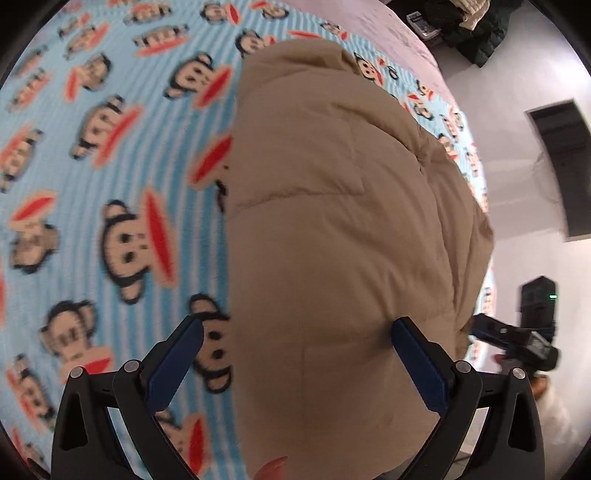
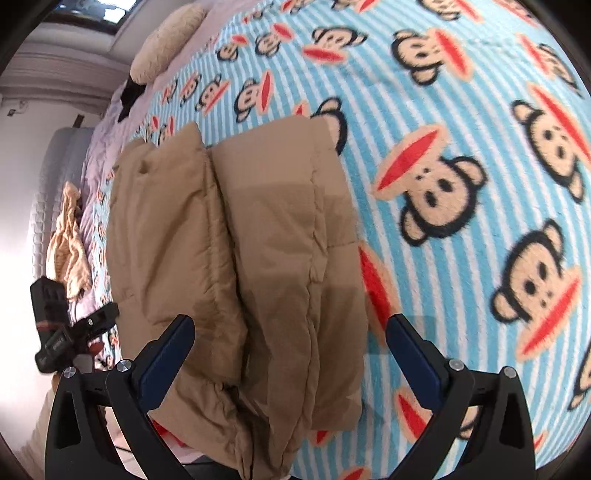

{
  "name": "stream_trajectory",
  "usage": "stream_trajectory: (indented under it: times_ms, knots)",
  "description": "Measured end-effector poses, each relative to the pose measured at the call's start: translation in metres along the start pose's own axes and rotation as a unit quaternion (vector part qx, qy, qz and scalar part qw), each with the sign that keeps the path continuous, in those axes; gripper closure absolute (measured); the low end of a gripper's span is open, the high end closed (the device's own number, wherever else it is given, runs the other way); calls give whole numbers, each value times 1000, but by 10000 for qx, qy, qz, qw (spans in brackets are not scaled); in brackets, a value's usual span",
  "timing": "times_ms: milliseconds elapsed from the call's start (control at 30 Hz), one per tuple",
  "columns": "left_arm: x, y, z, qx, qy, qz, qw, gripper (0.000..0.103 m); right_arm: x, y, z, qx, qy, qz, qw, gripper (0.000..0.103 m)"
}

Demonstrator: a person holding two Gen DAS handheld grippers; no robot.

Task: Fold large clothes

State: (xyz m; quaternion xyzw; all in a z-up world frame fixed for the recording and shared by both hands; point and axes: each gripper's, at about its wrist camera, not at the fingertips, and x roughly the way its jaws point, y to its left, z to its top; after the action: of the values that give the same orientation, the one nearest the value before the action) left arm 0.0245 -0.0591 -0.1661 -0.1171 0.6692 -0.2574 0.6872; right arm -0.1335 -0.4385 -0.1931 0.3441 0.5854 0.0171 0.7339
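A tan puffer jacket point(image 1: 332, 221) lies folded lengthwise on a bed covered by a blue striped monkey-print blanket point(image 1: 110, 184). My left gripper point(image 1: 295, 347) is open and empty, hovering over the jacket's near end, its jaws wide apart. In the right wrist view the jacket point(image 2: 240, 240) shows as a long folded bundle with a sleeve laid over it. My right gripper point(image 2: 290, 343) is open and empty above the jacket's near end. The other gripper shows at the right edge of the left wrist view point(image 1: 517, 339) and at the left edge of the right wrist view point(image 2: 70, 332).
The blanket point(image 2: 480, 184) spreads wide to the right of the jacket. A cream garment point(image 2: 70, 251) lies at the bed's left edge. A beige pillow point(image 2: 166, 40) sits at the far end. Dark clothes point(image 1: 472, 26) and a black box point(image 1: 565, 162) stand beyond the bed.
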Motion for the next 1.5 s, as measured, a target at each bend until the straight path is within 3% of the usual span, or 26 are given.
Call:
stream_trajectory:
  times_ms: [133,267,400,533,733,833,900,967,1067,1300,1500]
  knots:
    - [17,1,15,171,175,-391,9989,1,18,14,16,-334,282,326,9985,0]
    - [33,1,28,355,284,-568,9973,1,40,15,30,-629,445,-167,9969,0]
    - [55,9,38,255,530,-917,9940,0,62,-4,41,-295,797,275,9960,0]
    - [77,17,43,-176,726,-1349,9880,0,75,-12,47,-143,843,751,9935,0]
    - [82,-6,42,-159,633,-1103,9917,0,86,-1,54,-13,762,1158,9903,0]
    - [77,-18,39,-105,497,-897,9947,9,93,3,55,242,709,1162,9904,1]
    - [71,-24,38,-31,391,-792,9961,16,94,5,57,373,694,1263,9889,13]
    - [67,-31,38,61,285,-707,9971,21,91,7,57,427,633,1449,9865,37]
    - [56,-49,36,268,111,-627,9976,27,82,14,55,380,542,1629,9844,55]
    - [25,-59,43,490,-295,-809,9951,28,61,47,56,99,335,1804,9830,58]
    - [-16,-27,70,612,-636,-913,9919,28,64,112,70,-163,79,1849,9826,57]
